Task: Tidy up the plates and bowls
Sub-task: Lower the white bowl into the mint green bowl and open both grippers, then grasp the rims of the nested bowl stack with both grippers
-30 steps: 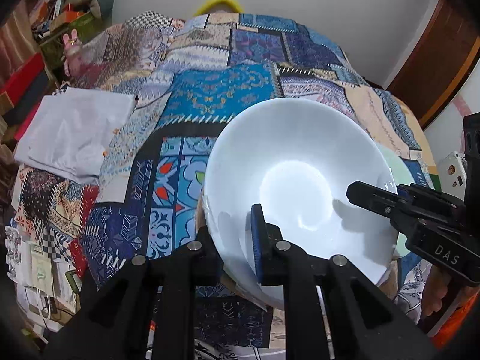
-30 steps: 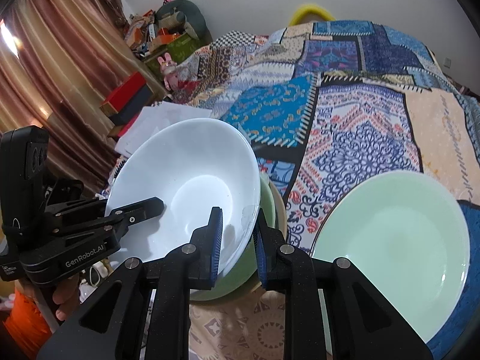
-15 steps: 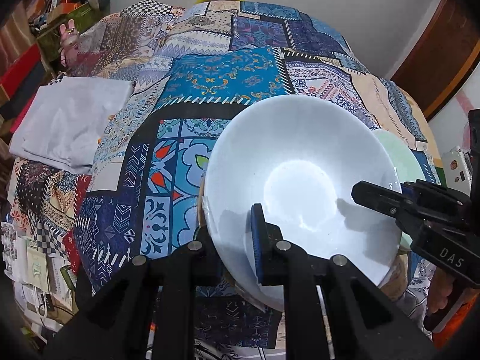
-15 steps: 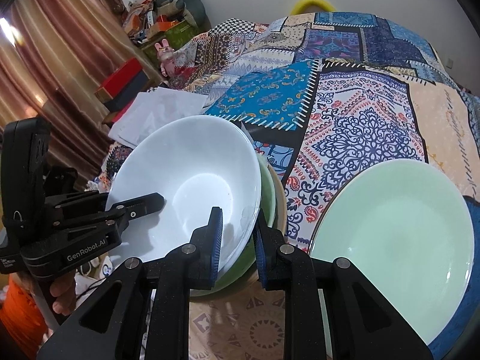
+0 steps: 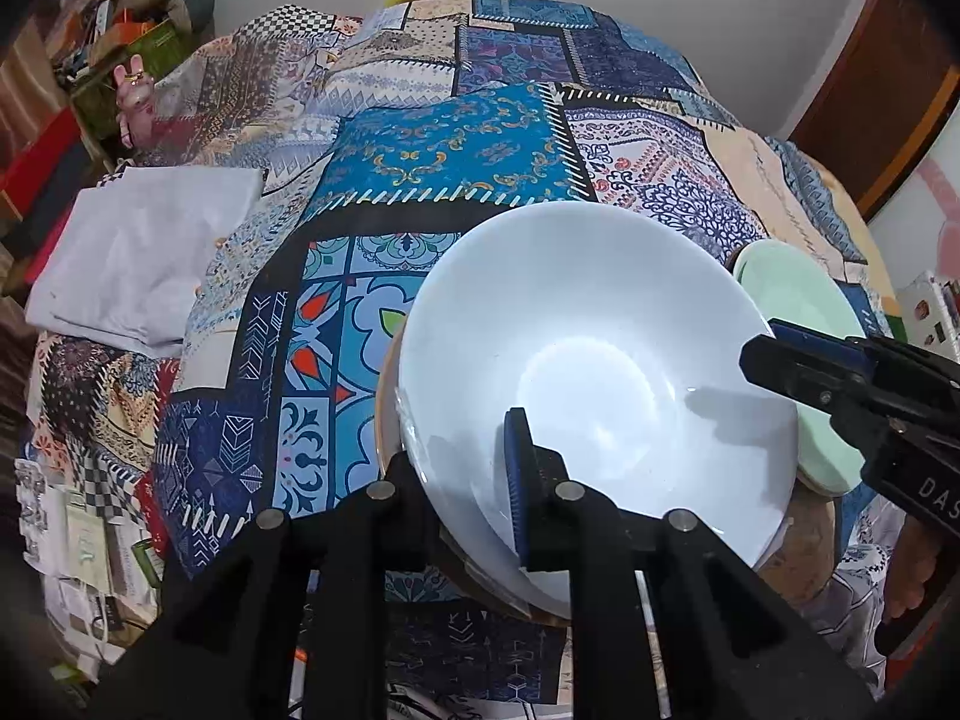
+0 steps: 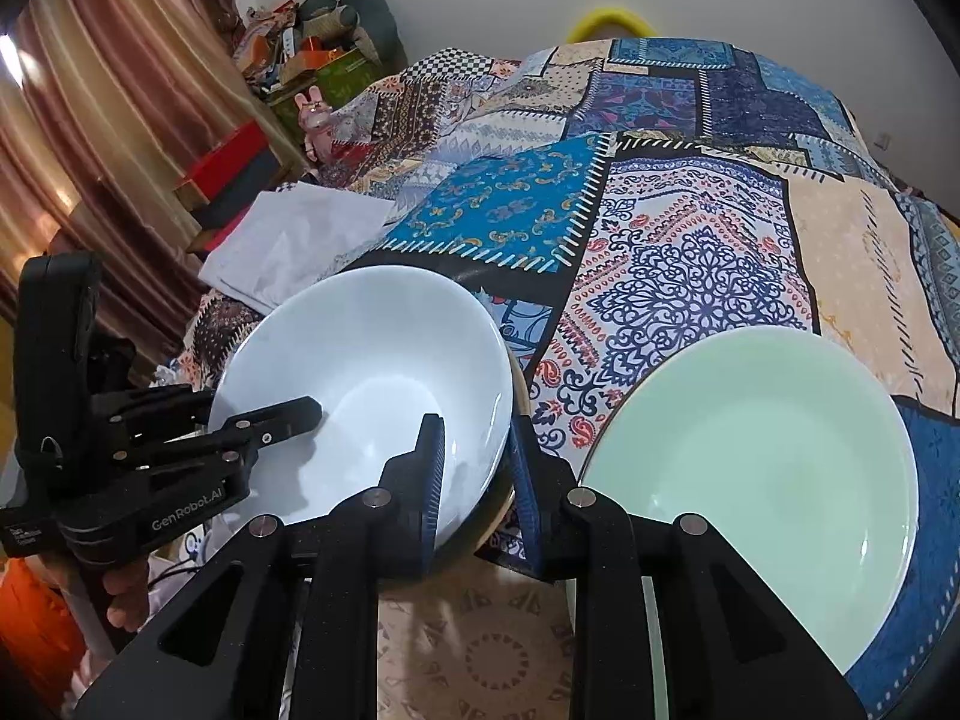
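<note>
White bowl (image 5: 594, 384) sits tilted between both claws: left claw (image 5: 462, 480) and right claw (image 6: 477, 474) each clamp opposite rims; green plate (image 6: 762, 456) lies right.

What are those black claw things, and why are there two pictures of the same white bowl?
Each claw is a gripper, a two-fingered grabbing tool. A person holds one in each hand, and each has a small camera looking along its fingers, so you get two pictures.

In the left camera's picture, the left gripper pinches the near rim of the white bowl: one finger inside, one outside. In the right camera's picture, the right gripper pinches the bowl's other side the same way. Each camera also sees the other gripper.

Everything sits on a patchwork cloth. A pale green plate lies beside the bowl, and a folded white cloth lies further off. Something tan peeks out under the bowl; I cannot tell what.
</note>
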Available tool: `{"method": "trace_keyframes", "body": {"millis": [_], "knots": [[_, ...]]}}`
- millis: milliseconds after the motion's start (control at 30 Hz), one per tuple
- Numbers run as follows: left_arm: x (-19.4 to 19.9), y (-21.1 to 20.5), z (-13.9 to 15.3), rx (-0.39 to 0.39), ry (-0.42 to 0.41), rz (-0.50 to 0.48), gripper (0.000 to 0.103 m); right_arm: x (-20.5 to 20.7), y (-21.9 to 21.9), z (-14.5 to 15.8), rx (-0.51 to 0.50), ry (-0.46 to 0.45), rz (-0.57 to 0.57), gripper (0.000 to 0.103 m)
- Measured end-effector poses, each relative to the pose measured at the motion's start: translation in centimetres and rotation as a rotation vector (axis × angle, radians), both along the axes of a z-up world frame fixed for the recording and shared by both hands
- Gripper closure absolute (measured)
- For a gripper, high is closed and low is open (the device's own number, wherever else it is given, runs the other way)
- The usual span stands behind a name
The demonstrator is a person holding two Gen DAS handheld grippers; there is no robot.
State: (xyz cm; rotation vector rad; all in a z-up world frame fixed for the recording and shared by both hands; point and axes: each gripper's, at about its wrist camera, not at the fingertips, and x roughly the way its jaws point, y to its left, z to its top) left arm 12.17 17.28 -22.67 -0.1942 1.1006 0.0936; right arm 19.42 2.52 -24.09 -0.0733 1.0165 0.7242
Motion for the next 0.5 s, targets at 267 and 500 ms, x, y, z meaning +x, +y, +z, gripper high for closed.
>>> {"method": "trace_keyframes", "body": {"millis": [267,500], "knots": [[0.4,0.1,1.3,-0.024,-0.007,0.01,0.062,-0.2,-0.3,0.7,0.0,-0.018,-0.003,0.073],[-0.4,-0.7,4.1,0.069,-0.113,-0.018,0.042,-0.2,-0.5,0.3,-0.006,-0.012,-0.007,0.066]]}}
